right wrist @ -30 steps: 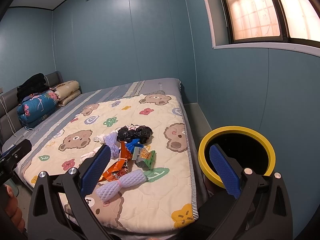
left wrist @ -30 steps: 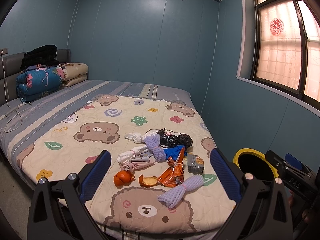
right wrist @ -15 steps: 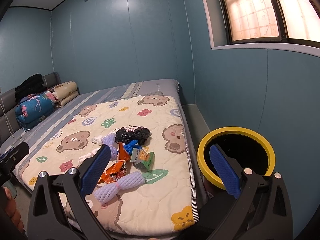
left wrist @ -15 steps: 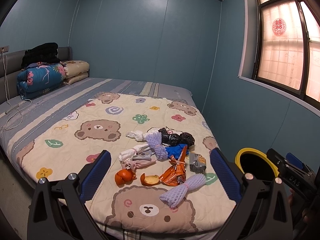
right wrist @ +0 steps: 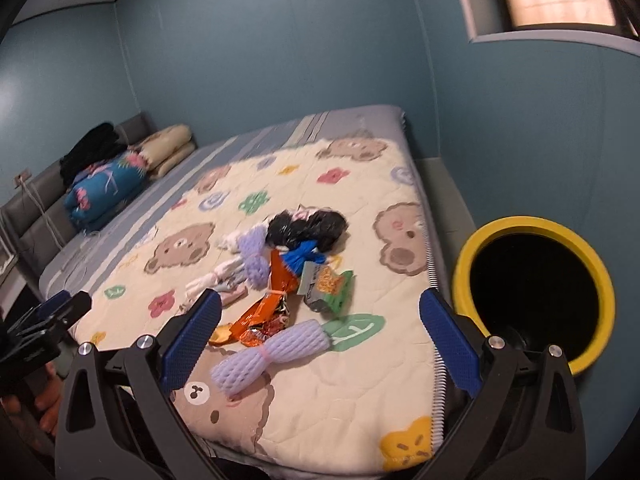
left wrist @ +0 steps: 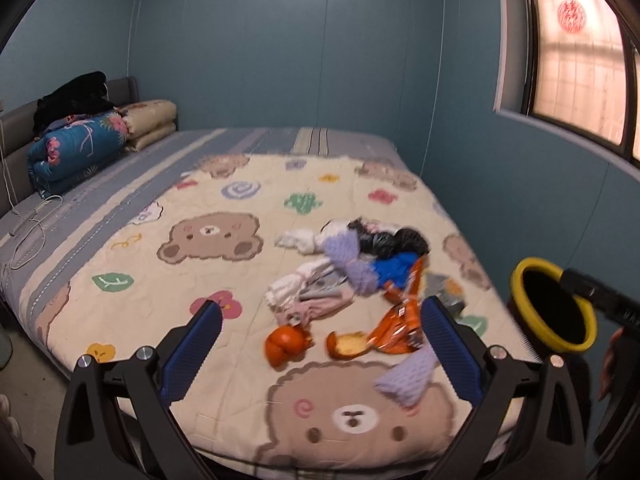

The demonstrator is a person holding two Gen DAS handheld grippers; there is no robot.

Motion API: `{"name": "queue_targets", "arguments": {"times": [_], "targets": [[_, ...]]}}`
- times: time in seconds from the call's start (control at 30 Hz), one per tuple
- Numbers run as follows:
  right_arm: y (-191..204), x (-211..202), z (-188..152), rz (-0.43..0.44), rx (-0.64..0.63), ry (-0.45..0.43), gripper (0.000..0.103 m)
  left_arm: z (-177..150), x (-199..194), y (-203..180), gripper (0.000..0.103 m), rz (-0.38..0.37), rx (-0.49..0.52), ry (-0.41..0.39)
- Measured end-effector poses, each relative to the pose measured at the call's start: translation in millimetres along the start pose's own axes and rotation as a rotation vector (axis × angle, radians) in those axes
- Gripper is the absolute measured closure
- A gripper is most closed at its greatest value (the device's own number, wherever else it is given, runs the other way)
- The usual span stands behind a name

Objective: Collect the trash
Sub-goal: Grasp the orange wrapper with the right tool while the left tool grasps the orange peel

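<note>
A heap of trash lies on the bear-print quilt (left wrist: 208, 280): orange peel (left wrist: 286, 344), an orange snack wrapper (left wrist: 400, 320), purple foam net (right wrist: 272, 354), black bag (right wrist: 308, 226), blue wrapper (right wrist: 302, 258), green snack pack (right wrist: 328, 286), white and pink tissues (left wrist: 304, 292). A yellow-rimmed bin (right wrist: 536, 288) stands on the floor right of the bed; it also shows in the left wrist view (left wrist: 552, 308). My left gripper (left wrist: 320, 348) is open and empty above the near bed edge. My right gripper (right wrist: 320, 340) is open and empty above the foam net.
Folded blankets (left wrist: 80, 148) and pillows (left wrist: 152, 124) are stacked at the headboard, far left. A white cable (left wrist: 28, 232) lies on the left bed edge. A blue wall and a window (left wrist: 576, 60) are on the right, with a narrow floor strip beside the bed.
Both grippers have moved forward and tilted down toward the bed; the trash heap and bin look nearer and larger. The jaws stay open.
</note>
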State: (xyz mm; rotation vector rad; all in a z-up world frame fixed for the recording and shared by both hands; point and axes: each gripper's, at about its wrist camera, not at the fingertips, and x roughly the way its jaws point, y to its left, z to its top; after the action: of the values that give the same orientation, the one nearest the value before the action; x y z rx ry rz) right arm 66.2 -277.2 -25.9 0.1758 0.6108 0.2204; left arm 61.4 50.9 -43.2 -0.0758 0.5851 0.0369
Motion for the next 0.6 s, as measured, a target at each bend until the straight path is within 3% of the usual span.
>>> {"name": "queue_targets", "arguments": {"times": [0.27, 0.4, 0.6], "targets": [[10.5, 64.8, -6.2, -0.030, -0.089, 0.143, 0.008, -23.6, 61.1, 42.1, 0.007, -0.029, -0.026, 0.148], [12.9, 94.6, -20.8, 0.006, -0.110, 0.226, 0.008, -38.8, 87.9, 54.7, 0.007, -0.035, -0.040, 0.210], [19.5, 121.0, -22.7, 0.041, -0.122, 0.251, 0.008, -51.2, 123.5, 66.3, 0.007, -0.043, -0.064, 0.280]]}}
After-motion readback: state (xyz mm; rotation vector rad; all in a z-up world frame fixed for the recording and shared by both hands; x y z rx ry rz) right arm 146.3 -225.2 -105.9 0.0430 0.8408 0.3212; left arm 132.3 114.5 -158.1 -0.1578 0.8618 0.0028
